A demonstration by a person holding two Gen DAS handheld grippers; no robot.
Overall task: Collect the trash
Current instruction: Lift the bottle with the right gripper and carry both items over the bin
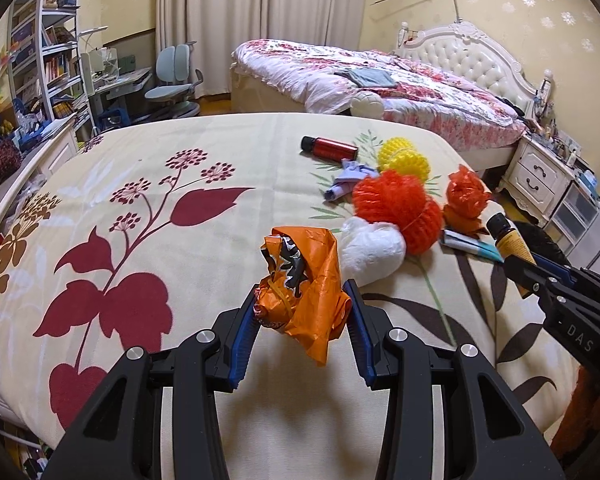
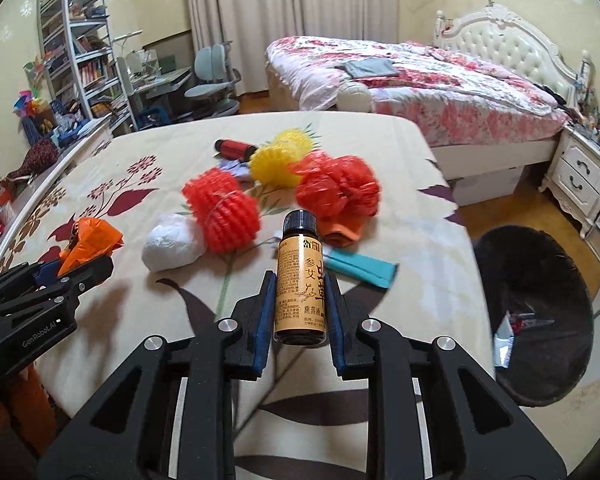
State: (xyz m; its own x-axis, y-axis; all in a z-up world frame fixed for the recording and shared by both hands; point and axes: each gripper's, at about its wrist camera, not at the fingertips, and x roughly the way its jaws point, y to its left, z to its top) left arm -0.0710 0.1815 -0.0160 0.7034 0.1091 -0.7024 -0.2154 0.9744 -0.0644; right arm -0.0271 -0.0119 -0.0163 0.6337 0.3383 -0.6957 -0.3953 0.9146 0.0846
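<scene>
An orange plastic wrapper [image 1: 300,292] is being pinched between the 2 blue-padded fingers [image 1: 242,344] of the left gripper [image 1: 302,308], crumpled, with a black-and-white patch showing at its top and a loose tail hanging below the pads. It is being held above the cream bedspread [image 1: 160,152] printed with dark red leaves. From the right wrist view the same wrapper [image 2: 90,242] is being seen at the far left, gripped by the left gripper [image 2: 66,270].

A small brown bottle [image 2: 300,276] with a black cap and a tan label is being clamped upright between the pads of the right gripper [image 2: 300,300], above the bedspread [image 2: 400,320]. In the left wrist view the bottle [image 1: 510,240] is being seen at the right edge, tilted, in the right gripper [image 1: 528,272].

On the bedspread a pile is being left lying: a white crumpled wad [image 2: 172,246] touching an orange-red mesh ball [image 2: 222,210], a yellow mesh ball [image 2: 280,158] behind it, a red-orange plastic bag [image 2: 338,190] to the right, a red cylinder [image 2: 234,148] farther back, and a teal flat packet [image 2: 360,268] just beside the bottle. A crumpled lilac piece [image 1: 346,180] is being seen between the red cylinder and the mesh balls.

A black-lined bin [image 2: 540,320] is being shown on the floor to the right of the bed, with some wrappers inside.
</scene>
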